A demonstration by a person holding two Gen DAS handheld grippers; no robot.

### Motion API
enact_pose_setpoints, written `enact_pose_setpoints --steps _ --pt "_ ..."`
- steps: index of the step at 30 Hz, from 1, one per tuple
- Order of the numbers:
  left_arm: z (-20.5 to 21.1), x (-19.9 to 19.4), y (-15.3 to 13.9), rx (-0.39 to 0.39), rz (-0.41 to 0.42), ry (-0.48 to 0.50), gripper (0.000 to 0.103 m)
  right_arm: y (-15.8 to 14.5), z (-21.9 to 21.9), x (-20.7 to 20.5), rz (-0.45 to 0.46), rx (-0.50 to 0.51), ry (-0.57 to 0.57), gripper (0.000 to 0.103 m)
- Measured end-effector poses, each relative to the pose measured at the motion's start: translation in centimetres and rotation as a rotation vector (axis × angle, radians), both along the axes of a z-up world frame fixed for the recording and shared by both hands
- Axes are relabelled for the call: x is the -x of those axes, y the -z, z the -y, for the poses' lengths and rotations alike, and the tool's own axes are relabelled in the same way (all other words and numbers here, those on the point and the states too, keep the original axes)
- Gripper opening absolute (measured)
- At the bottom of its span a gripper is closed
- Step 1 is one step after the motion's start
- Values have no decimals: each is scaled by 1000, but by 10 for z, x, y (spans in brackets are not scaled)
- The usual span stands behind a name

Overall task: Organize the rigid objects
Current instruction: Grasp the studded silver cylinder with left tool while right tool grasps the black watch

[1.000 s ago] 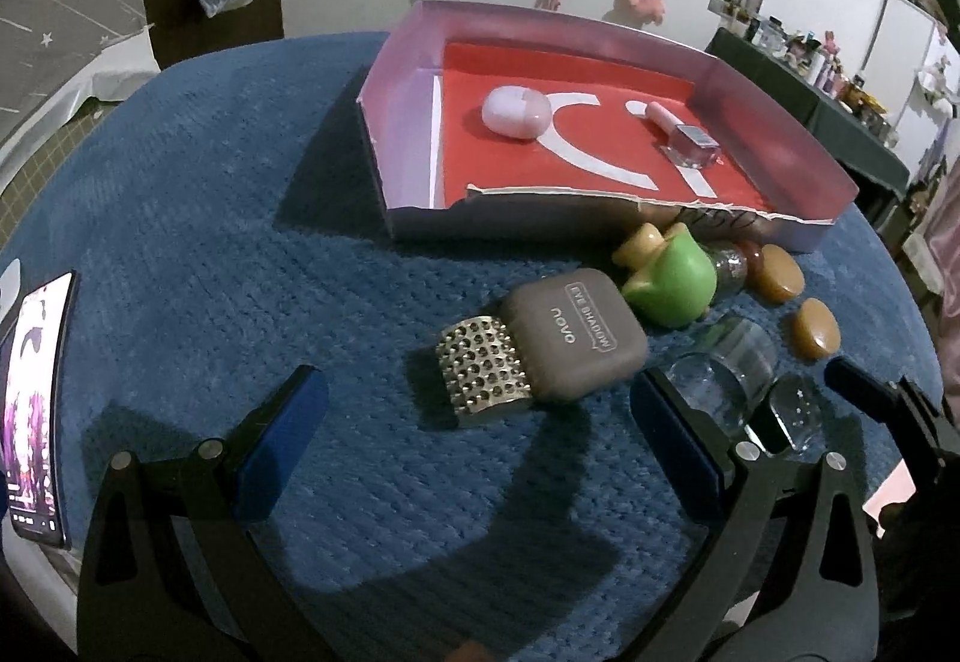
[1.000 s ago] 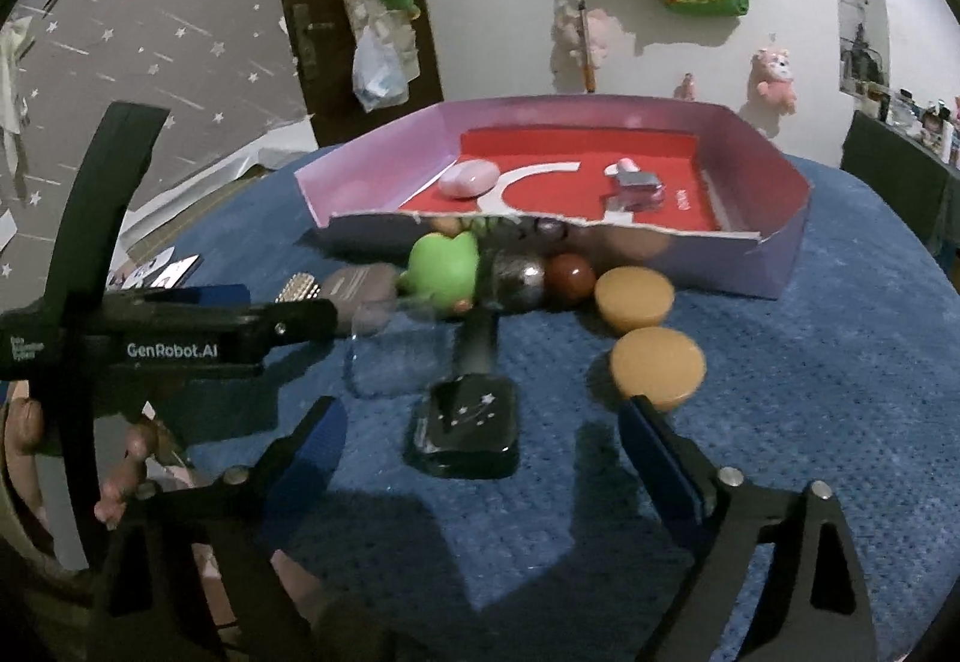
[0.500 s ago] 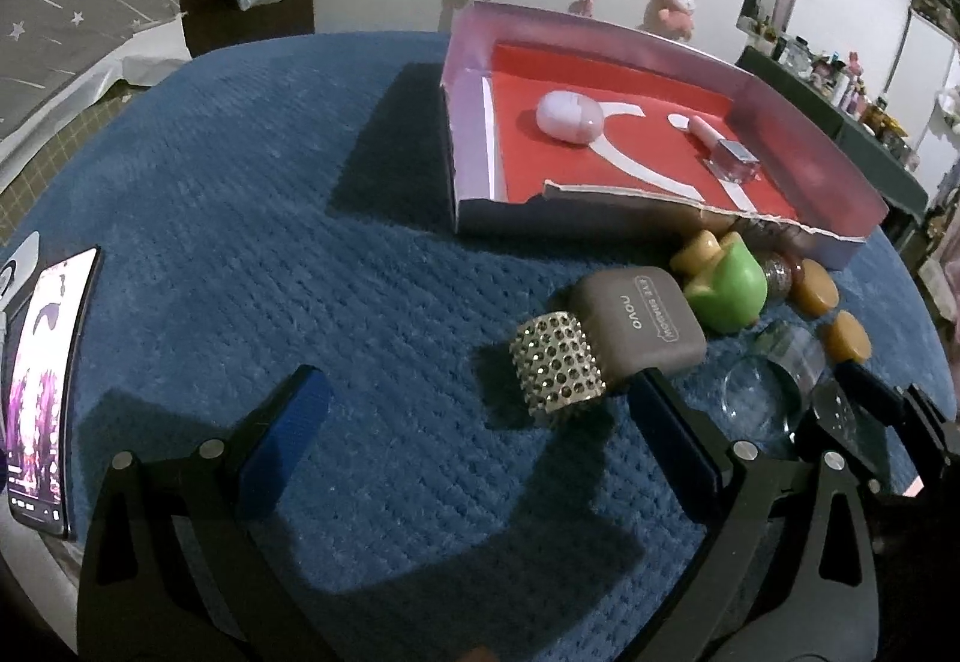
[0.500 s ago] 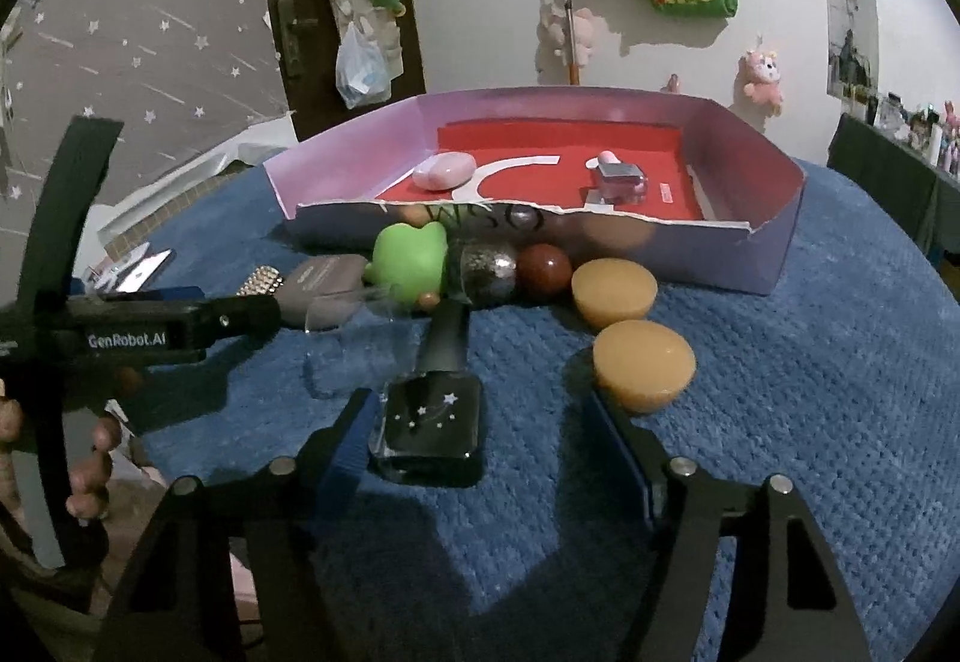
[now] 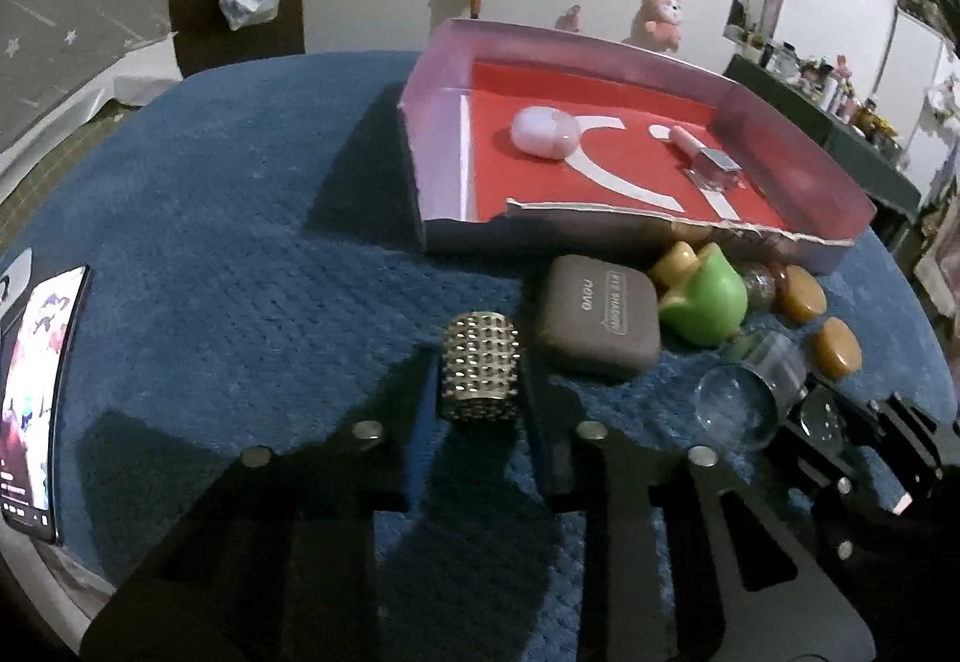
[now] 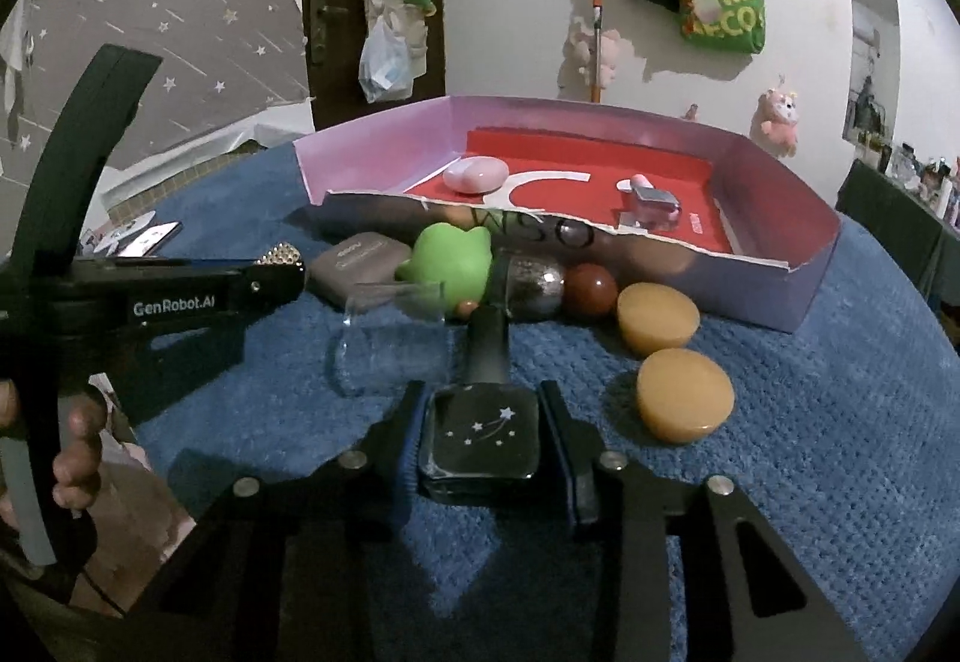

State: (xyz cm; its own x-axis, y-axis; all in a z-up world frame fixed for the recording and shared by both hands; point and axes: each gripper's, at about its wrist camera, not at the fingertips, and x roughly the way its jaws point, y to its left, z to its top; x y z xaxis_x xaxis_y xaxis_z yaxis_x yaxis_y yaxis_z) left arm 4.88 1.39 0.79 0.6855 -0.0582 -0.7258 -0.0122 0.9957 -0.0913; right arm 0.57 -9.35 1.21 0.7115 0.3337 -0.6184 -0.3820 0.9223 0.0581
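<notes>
My left gripper (image 5: 477, 392) is shut on a studded silver cylinder (image 5: 479, 367) that lies on the blue mat. My right gripper (image 6: 480, 437) is shut on a black nail polish bottle (image 6: 478, 434) with star marks; the bottle lies flat with its cap pointing away. Behind them stands a shallow pink box (image 5: 441, 164) with a red floor, holding a pale pink oval case (image 5: 545, 132) and a small pink bottle (image 5: 711, 164). In the right wrist view the left gripper (image 6: 276, 266) holds the cylinder at the left.
Between the grippers and the box lie a grey eyeshadow case (image 5: 597, 315), a green frog toy (image 6: 450, 260), a clear glass (image 6: 390, 338), a silver ball (image 6: 528, 281), a brown ball (image 6: 591, 288) and two amber lids (image 6: 684, 395). A phone (image 5: 36, 398) lies at the left mat edge.
Both grippers went from wide open to shut. The left closed on the studded cylinder, the right on the black bottle. Neither hand shifted much.
</notes>
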Motion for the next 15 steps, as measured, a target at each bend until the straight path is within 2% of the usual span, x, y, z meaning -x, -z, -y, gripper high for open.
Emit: enact_pose_setpoints --steps 7,15 --pt "10 8 -14 1 29 43 24 -10 14 -1 -34 -92 -5 38" --pt "17 17 -31 30 62 88 24 -33 21 4 2 -141 -10 38"
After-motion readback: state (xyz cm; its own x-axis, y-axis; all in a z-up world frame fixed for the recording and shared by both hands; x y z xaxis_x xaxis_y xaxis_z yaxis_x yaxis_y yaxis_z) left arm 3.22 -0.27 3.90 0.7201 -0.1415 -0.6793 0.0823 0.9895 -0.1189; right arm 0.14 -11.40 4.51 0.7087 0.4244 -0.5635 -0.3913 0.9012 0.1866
